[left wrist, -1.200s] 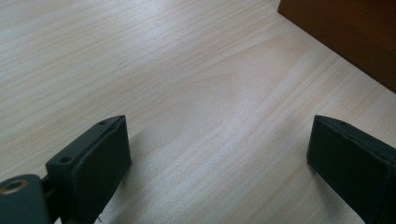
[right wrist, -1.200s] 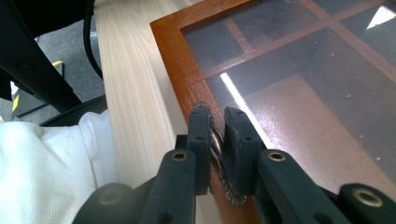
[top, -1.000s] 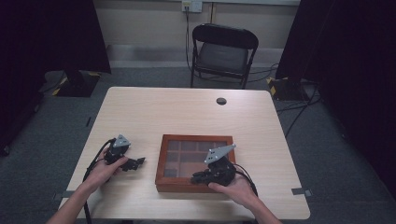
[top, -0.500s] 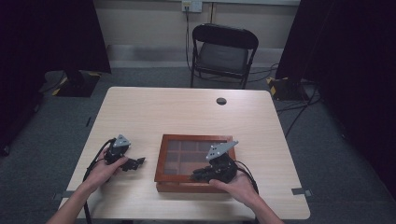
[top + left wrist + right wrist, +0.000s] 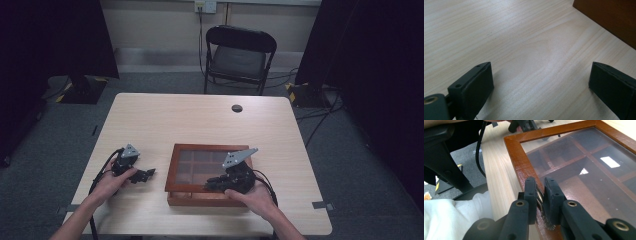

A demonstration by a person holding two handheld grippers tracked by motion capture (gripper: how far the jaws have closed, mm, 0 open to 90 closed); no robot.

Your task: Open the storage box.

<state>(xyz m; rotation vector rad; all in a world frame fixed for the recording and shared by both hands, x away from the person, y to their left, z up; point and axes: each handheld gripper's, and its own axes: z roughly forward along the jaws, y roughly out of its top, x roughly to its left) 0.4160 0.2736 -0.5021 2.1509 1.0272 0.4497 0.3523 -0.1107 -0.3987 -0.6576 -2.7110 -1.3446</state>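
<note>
At the wooden box's (image 5: pixel 186 170) front edge, the right gripper's (image 5: pixel 540 188) jaws pinch its latch (image 5: pixel 539 195).

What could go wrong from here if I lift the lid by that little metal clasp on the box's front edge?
The right gripper pinches only the small metal clasp on the wooden box; it could slip off. The left gripper rests open on the table, clear of the box, so nothing steadies it and it may slide or tip. The glass lid could drop back.
</note>
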